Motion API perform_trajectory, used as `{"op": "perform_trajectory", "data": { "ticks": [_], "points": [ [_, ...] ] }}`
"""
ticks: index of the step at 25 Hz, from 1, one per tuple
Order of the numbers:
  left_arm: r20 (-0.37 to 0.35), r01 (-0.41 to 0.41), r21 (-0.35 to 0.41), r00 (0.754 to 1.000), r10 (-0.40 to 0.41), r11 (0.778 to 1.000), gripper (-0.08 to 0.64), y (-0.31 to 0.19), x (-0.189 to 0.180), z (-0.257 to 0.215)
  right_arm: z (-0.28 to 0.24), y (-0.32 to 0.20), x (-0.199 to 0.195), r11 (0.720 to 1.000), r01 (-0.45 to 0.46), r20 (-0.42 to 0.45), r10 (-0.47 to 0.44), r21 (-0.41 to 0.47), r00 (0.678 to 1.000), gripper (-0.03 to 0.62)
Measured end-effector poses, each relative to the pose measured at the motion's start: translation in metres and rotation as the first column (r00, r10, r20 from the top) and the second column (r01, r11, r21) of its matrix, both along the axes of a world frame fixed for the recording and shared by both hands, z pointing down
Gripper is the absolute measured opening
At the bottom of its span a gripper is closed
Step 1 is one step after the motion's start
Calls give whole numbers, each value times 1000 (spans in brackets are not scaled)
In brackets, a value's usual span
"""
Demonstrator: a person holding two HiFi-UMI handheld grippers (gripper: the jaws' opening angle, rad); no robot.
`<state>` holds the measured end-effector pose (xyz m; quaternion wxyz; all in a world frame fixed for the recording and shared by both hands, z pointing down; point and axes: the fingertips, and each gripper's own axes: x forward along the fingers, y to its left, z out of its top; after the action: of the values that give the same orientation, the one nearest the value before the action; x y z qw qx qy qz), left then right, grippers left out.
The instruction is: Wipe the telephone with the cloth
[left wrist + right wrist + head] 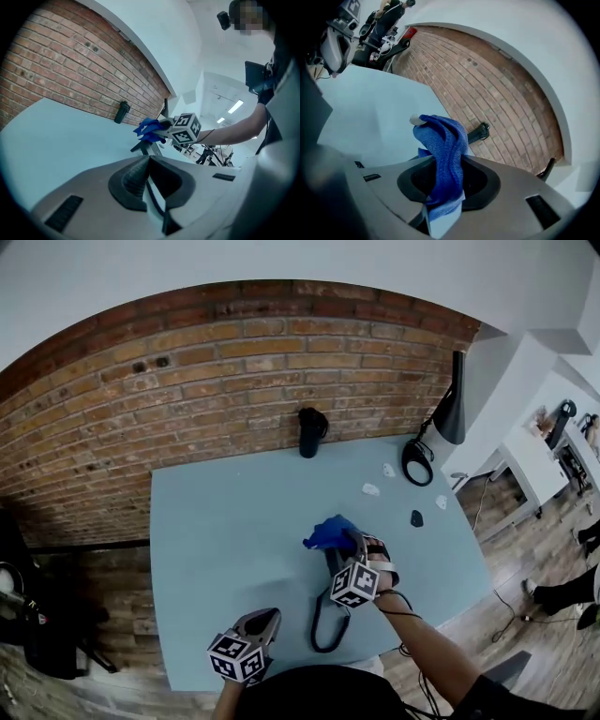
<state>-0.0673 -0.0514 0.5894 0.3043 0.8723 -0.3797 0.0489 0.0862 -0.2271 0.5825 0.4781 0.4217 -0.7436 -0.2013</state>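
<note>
Our right gripper [443,185] pinches the blue woven cloth [443,140] over the black telephone [332,562] in the middle of the pale blue tabletop [225,521]. Our left gripper [150,187], closed and empty, hangs near us, so wiping may shove the unbraced phone.

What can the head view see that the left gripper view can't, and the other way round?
Only the head view shows the looped black telephone cord near the table's front edge, the small white bits farther back, and the wooden floor. Only the left gripper view shows the left claw up close, jaws together with nothing between them, plus ceiling lights. Both show the right claw holding the blue cloth, the black cylinder by the brick wall, and the light blue table.
</note>
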Motion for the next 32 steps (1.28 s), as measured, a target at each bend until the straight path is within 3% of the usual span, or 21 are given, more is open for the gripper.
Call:
{"op": "perform_trajectory", "data": {
  "ticks": [3, 8, 14, 18, 32],
  "points": [
    [3, 2, -16, 1000, -1, 1000, 8, -3, -6, -1, 28, 2, -1, 993, -1, 12, 2, -118, 1000, 133],
    [6, 16, -32, 1000, -16, 999, 8, -7, -14, 2, 52, 6, -16, 975, 30, 22, -25, -220, 999, 133],
    [6, 9, -44, 1000, -9, 999, 8, -9, -11, 5, 55, 3, -17, 939, 3, 188, 66, -344, 980, 133],
    [6, 5, -49, 1000, -5, 999, 8, -9, -10, 5, 55, 5, -17, 913, 21, 216, 74, -408, 974, 133],
    [9, -9, -51, 1000, 10, 999, 8, -5, -5, 10, 62, 18, -15, 912, 30, 199, 57, -408, 978, 132]
  ]
}}
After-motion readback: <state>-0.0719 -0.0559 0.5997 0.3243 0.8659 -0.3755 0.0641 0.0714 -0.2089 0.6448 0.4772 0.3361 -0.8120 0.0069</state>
